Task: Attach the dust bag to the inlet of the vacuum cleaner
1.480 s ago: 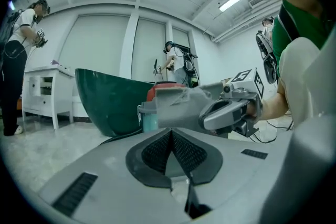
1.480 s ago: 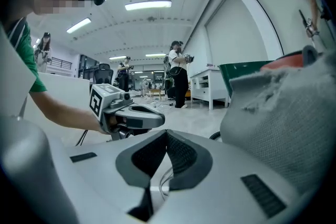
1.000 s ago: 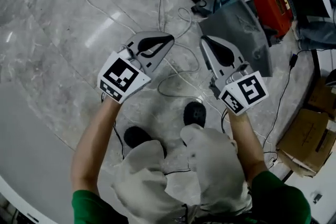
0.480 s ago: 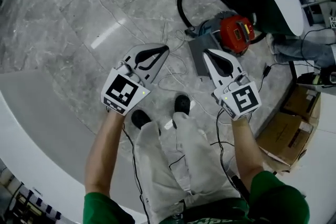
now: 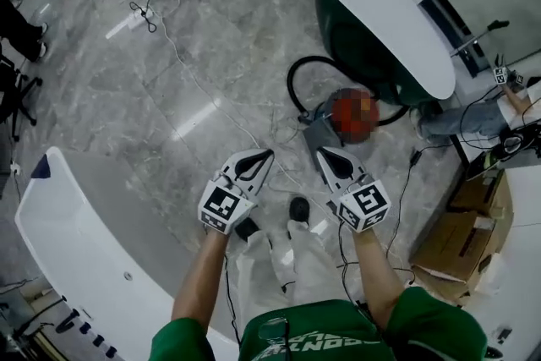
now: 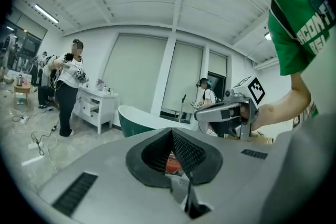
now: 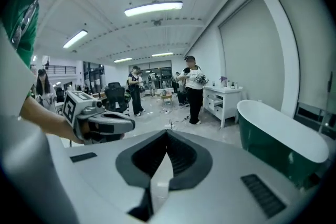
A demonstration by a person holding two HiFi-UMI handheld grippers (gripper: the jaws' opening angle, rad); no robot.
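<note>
The vacuum cleaner (image 5: 351,116), red-topped and partly under a mosaic patch, lies on the marble floor far below, with its black hose (image 5: 293,84) looped beside it. A grey dust bag (image 5: 319,134) rests against its near side. Both grippers are held high above the floor, side by side, well clear of the vacuum. My left gripper (image 5: 270,153) (image 6: 172,132) is shut with nothing in it. My right gripper (image 5: 319,150) (image 7: 167,134) is shut and empty too. Each gripper view shows the other gripper alongside, over an open room.
A dark green bathtub (image 5: 380,13) with a white rim stands beyond the vacuum. Cardboard boxes (image 5: 452,237) sit at the right, another white tub rim (image 5: 76,249) at the lower left. Cables and a power strip (image 5: 135,15) cross the floor. People stand in the background.
Both grippers and the head camera have risen far above the floor. The vacuum and dust bag now look small and distant. The jaws stayed shut throughout.
</note>
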